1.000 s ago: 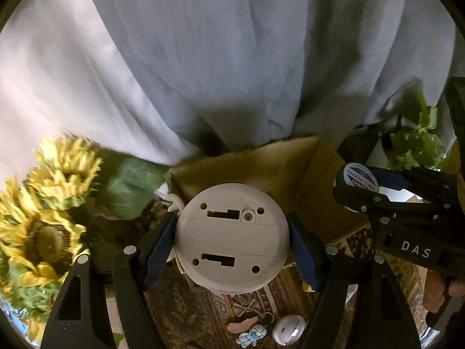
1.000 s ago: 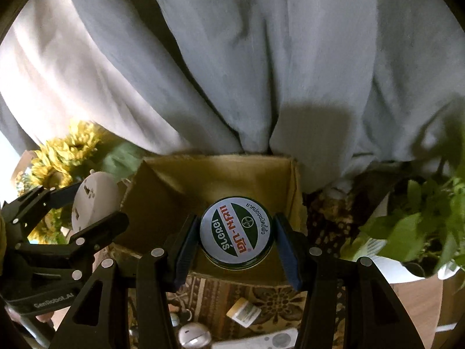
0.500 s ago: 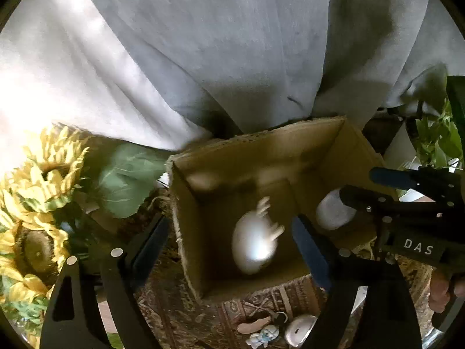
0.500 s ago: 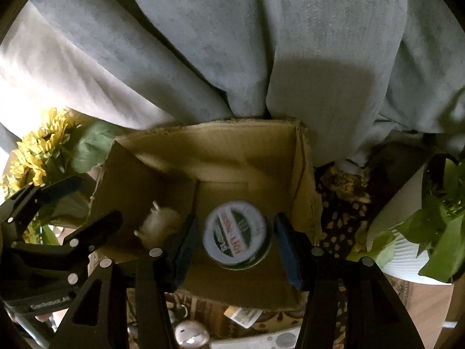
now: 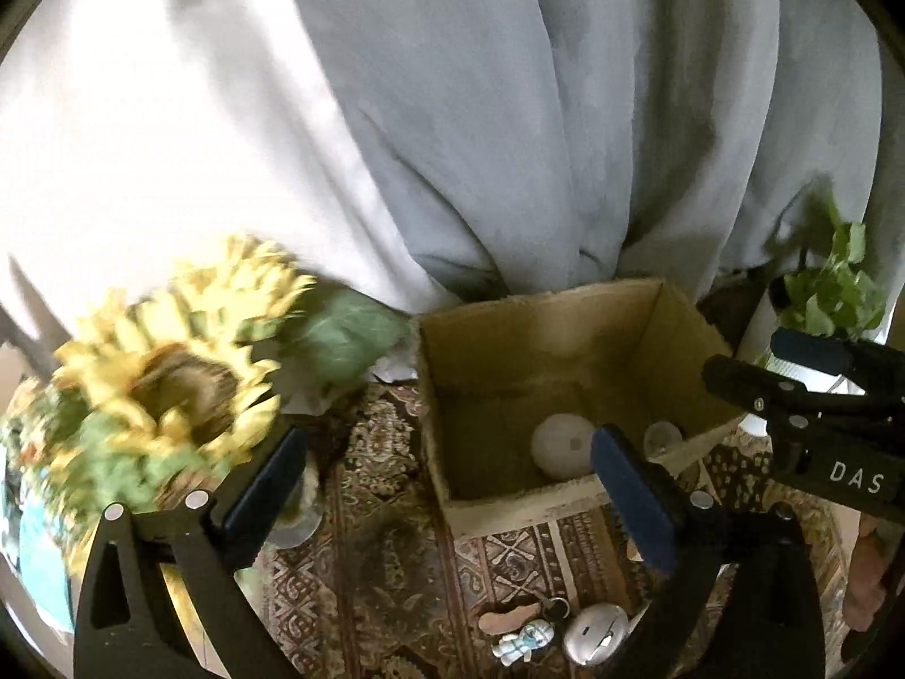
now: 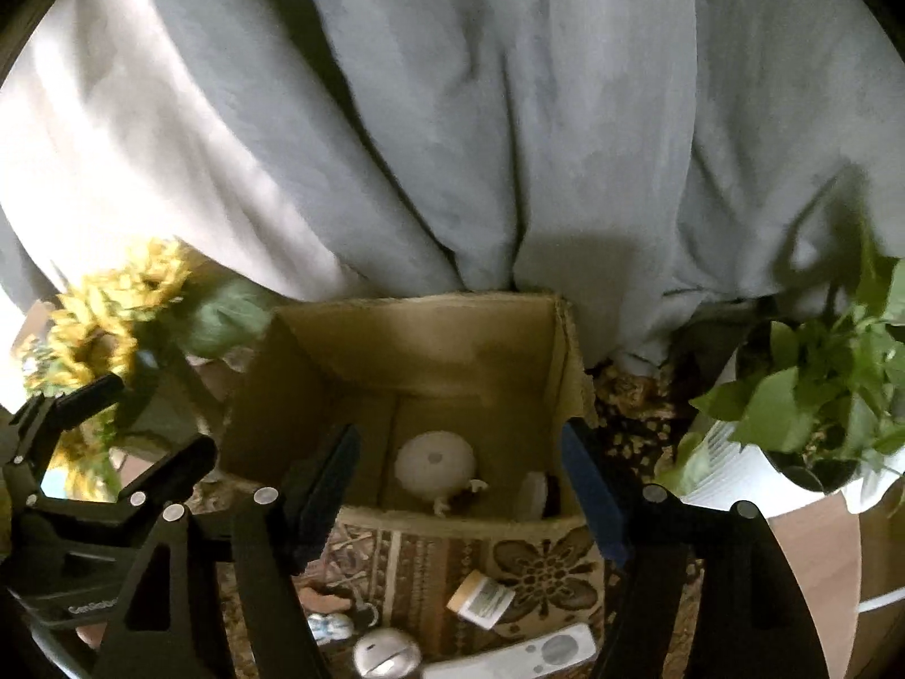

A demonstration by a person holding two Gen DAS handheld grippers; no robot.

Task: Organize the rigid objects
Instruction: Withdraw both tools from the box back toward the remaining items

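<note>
Both objects have dropped out of the claws since a second ago: the round white plastic toy with small feet [image 6: 435,467] and the round tin with the green-and-white lid [image 6: 534,495] now lie side by side on the floor of the one open brown cardboard box [image 6: 407,339], the toy to the left, the tin on edge against the right wall. Earlier each was clamped between blue pads above the box.

Two claws are in view. The left claw [image 5: 452,486] is released and its jaws are opening, nothing between them. The right claw [image 6: 461,486] is also released, jaws opening, with nothing gripped.

On the patterned brown rug surface [image 6: 531,566] in front of the box lie five loose things: one small cork-topped jar [image 6: 481,600], one white remote [image 6: 520,656], one silver mouse [image 5: 597,631], one small astronaut figure [image 5: 523,642] and one tan keyring piece [image 5: 509,617]. One bunch of yellow sunflowers [image 5: 169,379] stands left, one leafy green plant [image 6: 820,385] right, grey curtain [image 6: 481,113] behind.
</note>
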